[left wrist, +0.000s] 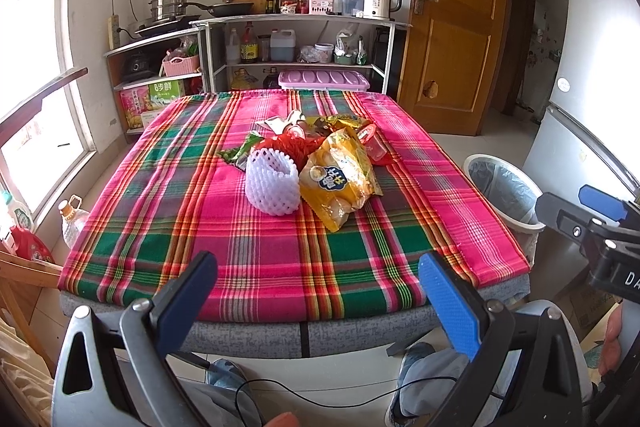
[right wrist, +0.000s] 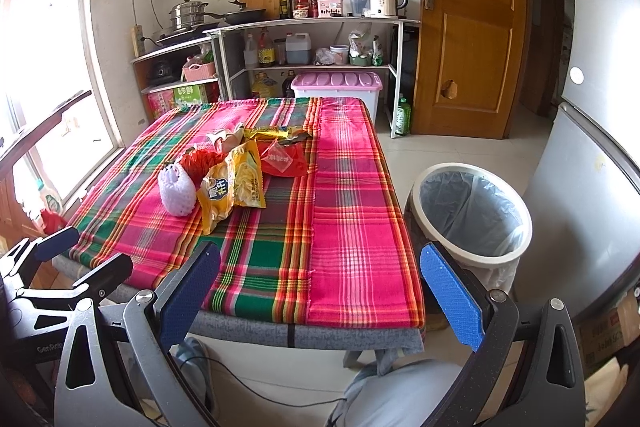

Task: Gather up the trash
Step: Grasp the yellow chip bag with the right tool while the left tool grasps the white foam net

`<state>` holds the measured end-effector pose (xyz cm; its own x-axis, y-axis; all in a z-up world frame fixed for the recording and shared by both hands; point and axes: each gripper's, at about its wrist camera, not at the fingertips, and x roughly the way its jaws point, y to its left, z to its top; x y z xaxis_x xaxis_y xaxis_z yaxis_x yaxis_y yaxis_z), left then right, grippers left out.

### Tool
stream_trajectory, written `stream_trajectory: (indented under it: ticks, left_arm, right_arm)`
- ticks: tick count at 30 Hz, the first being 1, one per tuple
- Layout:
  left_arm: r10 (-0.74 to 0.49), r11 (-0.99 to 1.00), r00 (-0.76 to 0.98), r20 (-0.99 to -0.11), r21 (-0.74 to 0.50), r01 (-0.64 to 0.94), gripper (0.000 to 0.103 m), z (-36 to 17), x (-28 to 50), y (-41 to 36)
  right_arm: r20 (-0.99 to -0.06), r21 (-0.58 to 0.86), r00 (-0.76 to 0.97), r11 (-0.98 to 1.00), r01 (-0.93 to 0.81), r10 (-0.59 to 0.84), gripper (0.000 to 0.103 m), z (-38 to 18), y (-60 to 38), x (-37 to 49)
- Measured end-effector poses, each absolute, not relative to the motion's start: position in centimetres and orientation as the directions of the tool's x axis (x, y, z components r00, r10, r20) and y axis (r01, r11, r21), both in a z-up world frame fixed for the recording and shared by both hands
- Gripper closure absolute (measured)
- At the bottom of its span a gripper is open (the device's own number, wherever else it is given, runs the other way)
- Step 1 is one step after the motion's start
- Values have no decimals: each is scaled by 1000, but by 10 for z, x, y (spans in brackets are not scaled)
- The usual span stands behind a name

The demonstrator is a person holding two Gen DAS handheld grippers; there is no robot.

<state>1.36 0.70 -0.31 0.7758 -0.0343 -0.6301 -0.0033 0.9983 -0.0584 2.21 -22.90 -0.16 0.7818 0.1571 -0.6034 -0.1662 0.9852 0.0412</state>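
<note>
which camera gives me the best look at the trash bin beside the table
The right wrist view shows the trash bin best: its whole white rim and the clear liner inside are visible, standing on the floor off the table's right edge. In the left wrist view the bin sits near the frame's edge, partly hidden behind the table corner.

Trash pile mid-table: white foam fruit net [left wrist: 273, 185] upright, touching yellow snack bag [left wrist: 340, 179] lying flat; red wrappers [right wrist: 282, 159] behind. White bin [right wrist: 472, 215], clear-lined, open, on floor beside table's right edge.
</note>
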Motion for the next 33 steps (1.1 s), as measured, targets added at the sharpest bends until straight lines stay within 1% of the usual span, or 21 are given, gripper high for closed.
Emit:
stream_trajectory:
  ticks: [5, 8, 12, 15, 19, 24, 26, 27, 29, 31, 33]
  left_arm:
    - [-65, 995, 753, -655, -100, -1, 1, -9, 41, 28]
    - [-66, 993, 746, -663, -118, -16, 5, -12, 60, 41]
    - [-61, 990, 710, -702, -134, -48, 5, -22, 91, 56]
    - [-80, 985, 683, -726, -161, -55, 7, -33, 113, 66]
    - [-89, 980, 660, -746, -184, -76, 12, -45, 137, 73]
    - [-122, 972, 646, -754, -221, -75, 15, -56, 161, 77]
    - [-144, 969, 639, -756, -238, -64, 18, -60, 169, 78]
    - [-147, 970, 637, -757, -237, -58, 21, -61, 171, 77]
    - [-155, 971, 630, -761, -235, -44, 27, -64, 175, 76]
    - [-168, 971, 629, -759, -239, -30, 33, -65, 177, 74]
    - [-174, 971, 631, -756, -238, -17, 37, -65, 178, 73]
  right_arm:
    - [-613, 73, 766, 979, -188, 193, 2, 0, -221, 50]
    - [-623, 88, 751, 974, -211, 219, 2, -1, -214, 66]
    - [-643, 97, 722, 962, -255, 256, 2, -8, -199, 90]
    - [-666, 111, 689, 951, -288, 286, 3, -17, -185, 110]
    - [-692, 131, 648, 938, -321, 318, 7, -31, -168, 137]
    - [-719, 177, 592, 919, -352, 365, 10, -48, -150, 170]
    - [-727, 198, 569, 911, -360, 383, 13, -55, -143, 185]
    - [-732, 207, 559, 909, -362, 390, 15, -57, -140, 189]
    - [-746, 233, 527, 901, -367, 407, 22, -66, -135, 203]
    - [-760, 247, 500, 896, -368, 415, 26, -74, -130, 216]
    - [-771, 262, 473, 890, -373, 426, 34, -81, -125, 223]
